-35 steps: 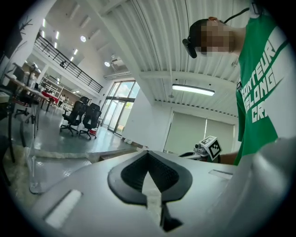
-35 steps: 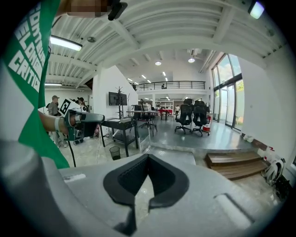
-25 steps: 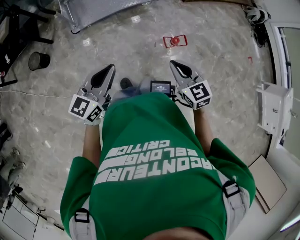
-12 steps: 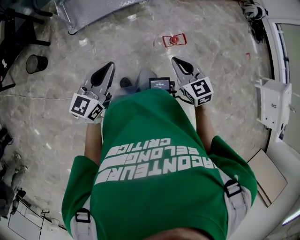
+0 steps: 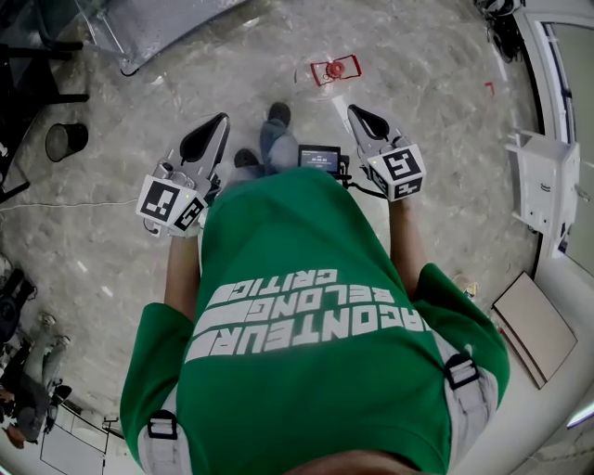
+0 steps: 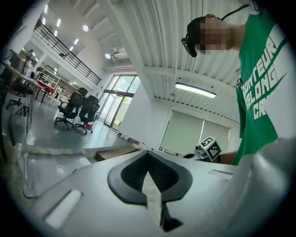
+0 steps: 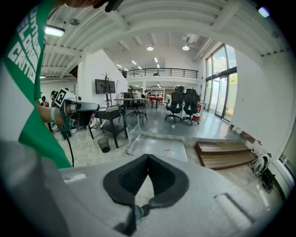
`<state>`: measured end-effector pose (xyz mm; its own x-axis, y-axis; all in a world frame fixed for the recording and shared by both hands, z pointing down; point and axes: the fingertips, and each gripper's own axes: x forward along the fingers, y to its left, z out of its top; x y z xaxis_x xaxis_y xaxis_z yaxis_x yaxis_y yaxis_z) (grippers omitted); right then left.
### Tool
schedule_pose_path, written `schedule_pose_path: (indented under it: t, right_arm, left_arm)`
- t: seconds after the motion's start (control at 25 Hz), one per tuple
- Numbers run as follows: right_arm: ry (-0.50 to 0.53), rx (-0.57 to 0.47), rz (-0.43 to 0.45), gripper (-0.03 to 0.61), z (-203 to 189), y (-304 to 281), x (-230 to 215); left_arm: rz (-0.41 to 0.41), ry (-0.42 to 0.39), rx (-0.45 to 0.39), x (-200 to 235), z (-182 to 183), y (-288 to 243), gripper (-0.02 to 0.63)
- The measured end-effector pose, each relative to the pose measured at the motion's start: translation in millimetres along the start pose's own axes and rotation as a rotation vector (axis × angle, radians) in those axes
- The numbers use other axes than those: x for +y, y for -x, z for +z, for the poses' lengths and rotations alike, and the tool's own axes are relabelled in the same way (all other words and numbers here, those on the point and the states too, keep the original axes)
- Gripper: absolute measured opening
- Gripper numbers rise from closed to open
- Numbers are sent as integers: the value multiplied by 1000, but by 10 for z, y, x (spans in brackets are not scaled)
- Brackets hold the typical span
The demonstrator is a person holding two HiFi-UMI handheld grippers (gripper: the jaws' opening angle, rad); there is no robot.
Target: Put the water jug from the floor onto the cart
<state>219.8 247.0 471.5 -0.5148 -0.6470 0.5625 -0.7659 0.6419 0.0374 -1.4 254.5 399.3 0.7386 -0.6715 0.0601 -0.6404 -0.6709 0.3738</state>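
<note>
No water jug and no cart shows in any view. My left gripper (image 5: 215, 123) is held level over the marble floor at the left of the person's green shirt. Its jaws meet at the tips with nothing between them (image 6: 148, 152). My right gripper (image 5: 357, 111) is at the shirt's right and tilts down toward the floor. It is shut and empty too (image 7: 148, 156). In the right gripper view the left gripper's marker cube (image 7: 61, 96) shows at the far left.
A small red object (image 5: 334, 70) lies on the floor ahead. A metal ramp plate (image 5: 158, 28) lies at the upper left, with a black bin (image 5: 65, 139) and a desk (image 7: 115, 115) near it. Wooden steps (image 7: 222, 155) lie ahead right. White fixtures (image 5: 543, 199) line the right wall.
The person has walked forward: the floor, the bin and the red object have slid toward me, and a foot now shows ahead. Both grippers stay shut and empty.
</note>
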Motion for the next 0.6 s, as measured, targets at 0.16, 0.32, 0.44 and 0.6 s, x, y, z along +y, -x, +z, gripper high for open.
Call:
schedule_pose_path:
  t: [0.16, 0.32, 0.44, 0.6]
  right_arm:
    - [-2, 8, -29, -8, -30, -114, -298]
    - [-31, 35, -50, -8, -148, -256, -592]
    - [-46, 33, -67, -8, -137, -350, -866]
    - [-40, 36, -83, -8, -99, -422, -1238]
  left_arm:
    - [-12, 22, 19, 100, 7, -274, 15]
    - [1, 15, 28, 248, 122, -555, 14]
    - [27, 12, 37, 374, 192, -771, 15]
    - [14, 2, 81, 356, 269, -1099, 15]
